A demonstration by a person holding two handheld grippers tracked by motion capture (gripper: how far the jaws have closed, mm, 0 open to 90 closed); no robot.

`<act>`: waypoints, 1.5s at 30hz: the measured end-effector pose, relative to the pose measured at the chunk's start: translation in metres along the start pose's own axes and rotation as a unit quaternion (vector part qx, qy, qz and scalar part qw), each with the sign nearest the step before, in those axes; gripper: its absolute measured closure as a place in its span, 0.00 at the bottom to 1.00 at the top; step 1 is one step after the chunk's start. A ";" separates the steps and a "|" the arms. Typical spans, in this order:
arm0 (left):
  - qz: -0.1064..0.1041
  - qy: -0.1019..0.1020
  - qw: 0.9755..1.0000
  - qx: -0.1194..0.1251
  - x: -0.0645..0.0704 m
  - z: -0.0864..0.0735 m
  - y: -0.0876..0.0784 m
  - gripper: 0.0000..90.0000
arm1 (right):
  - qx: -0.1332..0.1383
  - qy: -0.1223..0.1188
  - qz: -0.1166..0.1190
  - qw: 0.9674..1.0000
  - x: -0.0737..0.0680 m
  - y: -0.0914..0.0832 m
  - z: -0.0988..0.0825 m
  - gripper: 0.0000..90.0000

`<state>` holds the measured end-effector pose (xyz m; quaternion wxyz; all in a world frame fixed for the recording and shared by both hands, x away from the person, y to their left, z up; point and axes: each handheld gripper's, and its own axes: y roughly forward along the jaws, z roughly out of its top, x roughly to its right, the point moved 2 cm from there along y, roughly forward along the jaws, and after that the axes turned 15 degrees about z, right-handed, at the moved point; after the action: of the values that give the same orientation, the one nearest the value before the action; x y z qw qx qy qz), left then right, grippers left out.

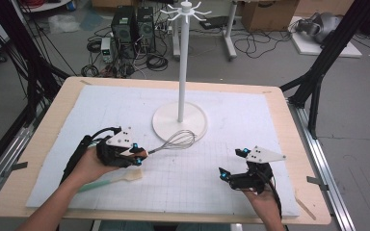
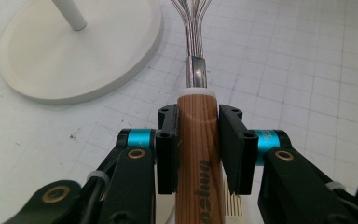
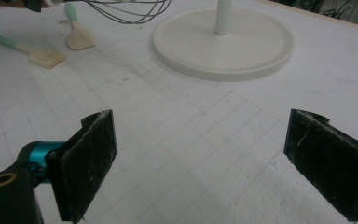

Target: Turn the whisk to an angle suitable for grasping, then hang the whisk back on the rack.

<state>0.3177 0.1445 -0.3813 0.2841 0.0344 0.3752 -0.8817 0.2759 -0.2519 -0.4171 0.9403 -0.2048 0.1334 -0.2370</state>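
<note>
counter (image 1: 43, 144): wood top, far edge to near edge covered by a white gridded mat (image 1: 231, 173).
stand (image 1: 183, 57): white pole on a round base, hook ring on top, far centre of mat. All hooks bare.
left gripper (image 1: 137, 157): near left, fingers (image 2: 168, 154) clamped on the whisk handle, one pad each side, just below the white collar.
right gripper (image 1: 232, 166): near right, fingers (image 3: 86, 163) wide, nothing between them, pointing over bare mat toward the stand base.
whisk (image 1: 176, 141): wood handle in the left gripper, wire head pointing right and far, next to the base rim. Contact with mat: cannot tell.
handling: light, I'd judge. Handle stiff and smooth, could twist in the pads. Wires springy, so no good as a grip point. Handle grip near the collar looks right.
spatula (image 3: 77, 32): green handle, pale blade, flat on mat by the left hand.
brush (image 3: 25, 49): green handle, pale bristles, just beside the spatula.
</note>
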 end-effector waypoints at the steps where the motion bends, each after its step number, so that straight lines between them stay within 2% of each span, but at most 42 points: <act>1: -0.002 0.003 1.000 -0.002 0.000 0.000 0.000 0.77 | 0.000 0.000 0.000 1.000 0.000 0.000 0.000 0.09; 13: -0.016 0.008 1.000 -0.003 -0.001 0.008 0.002 0.77 | 0.004 -0.004 0.008 1.000 -0.003 -0.003 0.005 0.09; 28: -0.025 0.028 0.999 -0.005 0.009 0.019 0.003 0.77 | 0.013 -0.015 0.049 0.999 -0.005 -0.009 0.025 0.09; 32: -0.031 0.028 0.999 0.001 0.008 0.022 0.002 0.77 | 0.007 -0.027 0.066 0.997 -0.008 -0.007 0.035 0.09; 39: -0.038 0.032 0.999 0.014 0.007 0.033 -0.006 0.77 | 0.008 -0.050 0.079 0.996 -0.013 -0.006 0.061 0.09; 45: -0.042 0.031 0.998 0.018 0.004 0.038 -0.009 0.77 | -0.001 -0.066 0.103 0.993 -0.016 -0.002 0.083 0.09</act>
<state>0.3156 0.1221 -0.3490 0.2346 0.0514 0.3695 -0.8977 0.2900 -0.2186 -0.3407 0.9663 -0.2056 0.0918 -0.1250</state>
